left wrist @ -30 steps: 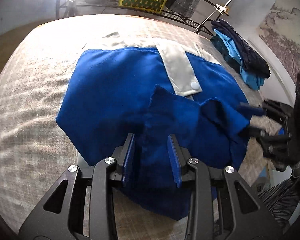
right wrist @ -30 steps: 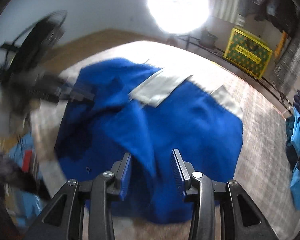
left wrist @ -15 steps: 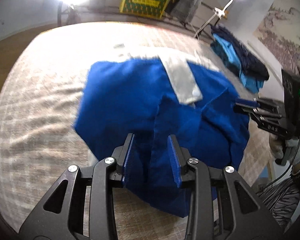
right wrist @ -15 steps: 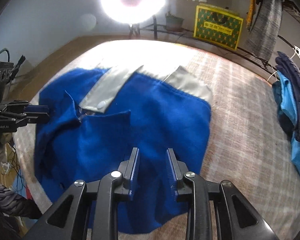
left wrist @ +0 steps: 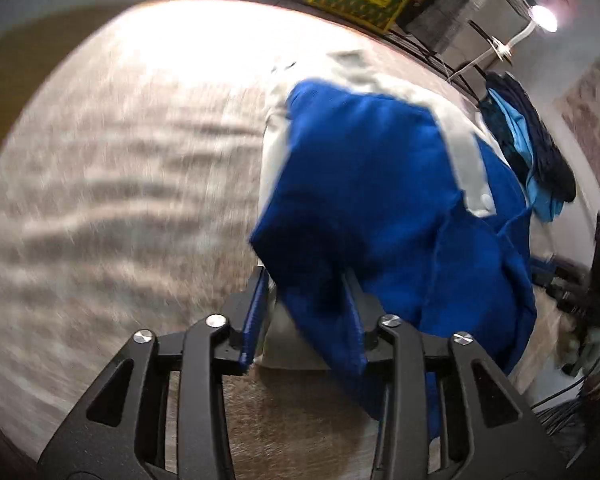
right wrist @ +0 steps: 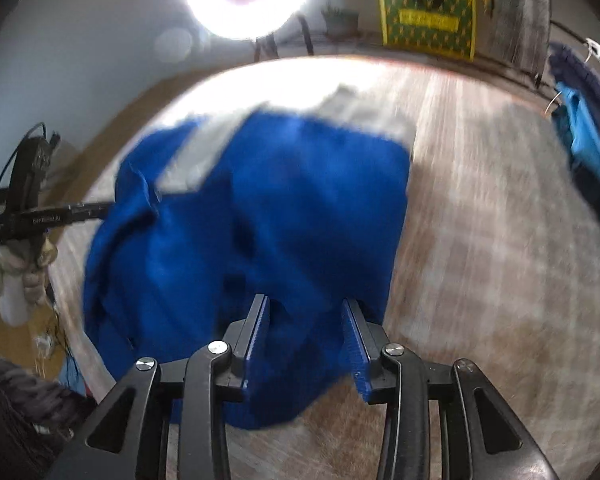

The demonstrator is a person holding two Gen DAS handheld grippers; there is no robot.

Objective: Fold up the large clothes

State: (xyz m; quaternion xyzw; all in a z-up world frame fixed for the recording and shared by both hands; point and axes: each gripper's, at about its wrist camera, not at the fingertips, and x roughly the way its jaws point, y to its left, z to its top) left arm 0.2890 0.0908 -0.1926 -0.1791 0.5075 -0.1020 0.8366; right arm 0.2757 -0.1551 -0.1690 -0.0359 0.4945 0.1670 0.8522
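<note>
Your left gripper (left wrist: 304,316) and right gripper (right wrist: 306,340), jaws just widening, loosely straddle near folds of the soft, floppy blue garment (right wrist: 260,208) on the surface (right wrist: 480,240), so pinch its thick hem.

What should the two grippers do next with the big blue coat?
Probably carry the near hem forward and lay it over the far half. Blue cloth of the coat sits bunched between the fingers of both the left gripper and the right gripper, whose jaws have just been opening, and it isn't folded flat on the mat yet.
</note>
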